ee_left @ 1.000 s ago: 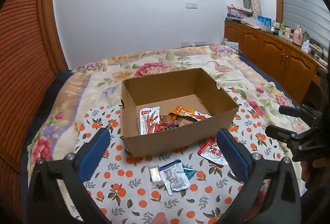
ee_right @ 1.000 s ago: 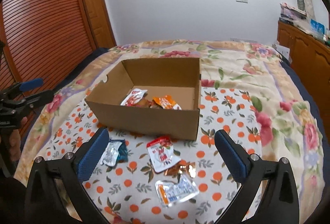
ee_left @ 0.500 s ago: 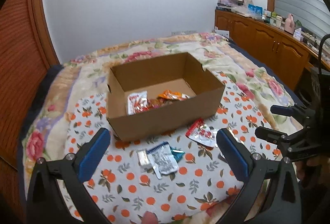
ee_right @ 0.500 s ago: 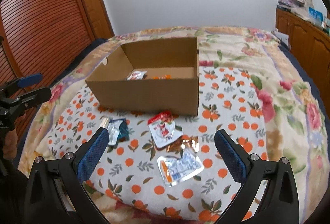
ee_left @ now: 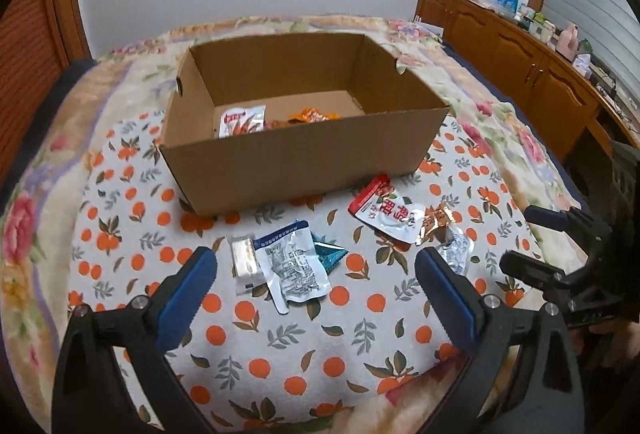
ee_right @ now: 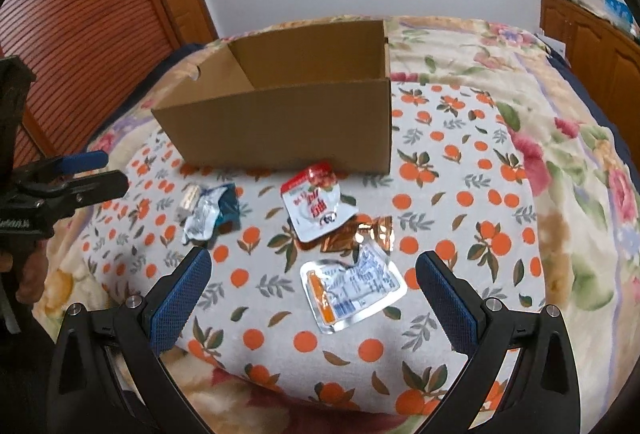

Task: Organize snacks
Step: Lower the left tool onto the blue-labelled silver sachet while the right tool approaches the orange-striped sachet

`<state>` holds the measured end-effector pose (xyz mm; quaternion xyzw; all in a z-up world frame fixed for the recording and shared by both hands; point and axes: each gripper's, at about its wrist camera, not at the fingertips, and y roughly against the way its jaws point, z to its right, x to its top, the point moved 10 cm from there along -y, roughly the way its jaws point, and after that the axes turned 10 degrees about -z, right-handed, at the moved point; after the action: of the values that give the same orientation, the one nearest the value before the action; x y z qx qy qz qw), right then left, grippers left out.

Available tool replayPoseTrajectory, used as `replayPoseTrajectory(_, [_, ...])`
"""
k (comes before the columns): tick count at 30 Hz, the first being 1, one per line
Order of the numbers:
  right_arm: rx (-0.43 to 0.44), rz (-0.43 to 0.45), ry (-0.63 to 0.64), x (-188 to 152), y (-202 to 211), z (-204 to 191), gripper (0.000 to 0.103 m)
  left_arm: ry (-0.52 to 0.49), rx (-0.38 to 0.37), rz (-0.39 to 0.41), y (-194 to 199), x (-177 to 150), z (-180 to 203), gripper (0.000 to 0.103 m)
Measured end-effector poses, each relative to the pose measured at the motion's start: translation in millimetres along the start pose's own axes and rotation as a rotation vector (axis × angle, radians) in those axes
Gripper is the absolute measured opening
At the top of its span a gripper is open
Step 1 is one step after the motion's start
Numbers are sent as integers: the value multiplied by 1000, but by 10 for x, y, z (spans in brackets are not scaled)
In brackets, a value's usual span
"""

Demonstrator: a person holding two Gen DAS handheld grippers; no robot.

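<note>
Left gripper (ee_left: pixel 316 284) wide open, empty, above clear snack packet (ee_left: pixel 292 266) (teal packet beneath); right gripper (ee_right: pixel 314 282) wide open, empty, over orange-striped packet (ee_right: pixel 352 288); cardboard box (ee_left: pixel 304 158) beyond.

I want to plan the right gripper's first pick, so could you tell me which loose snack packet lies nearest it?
The clear packet with the orange strip, lying between the right gripper's open fingers; the red-and-white packet and copper foil wrapper lie farther, toward the box.

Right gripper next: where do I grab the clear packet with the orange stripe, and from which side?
The clear packet lies flat, alone, between the open right gripper's fingers. Come from above and pinch its near, lower-right edge, probably easiest since the far corner touches the copper foil wrapper.
</note>
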<state>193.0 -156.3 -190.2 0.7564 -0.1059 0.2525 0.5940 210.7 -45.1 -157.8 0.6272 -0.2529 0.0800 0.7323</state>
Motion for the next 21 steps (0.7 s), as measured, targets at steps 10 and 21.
replayPoseTrajectory(10, [-10,-57,-36,-119,-229,121,103,24,-21,-74,-405,-32,-93,96])
replayPoseTrajectory(21, [-3,-135,-68,-240,-467,180,100,43,-37,-186,-875,-100,-204,78])
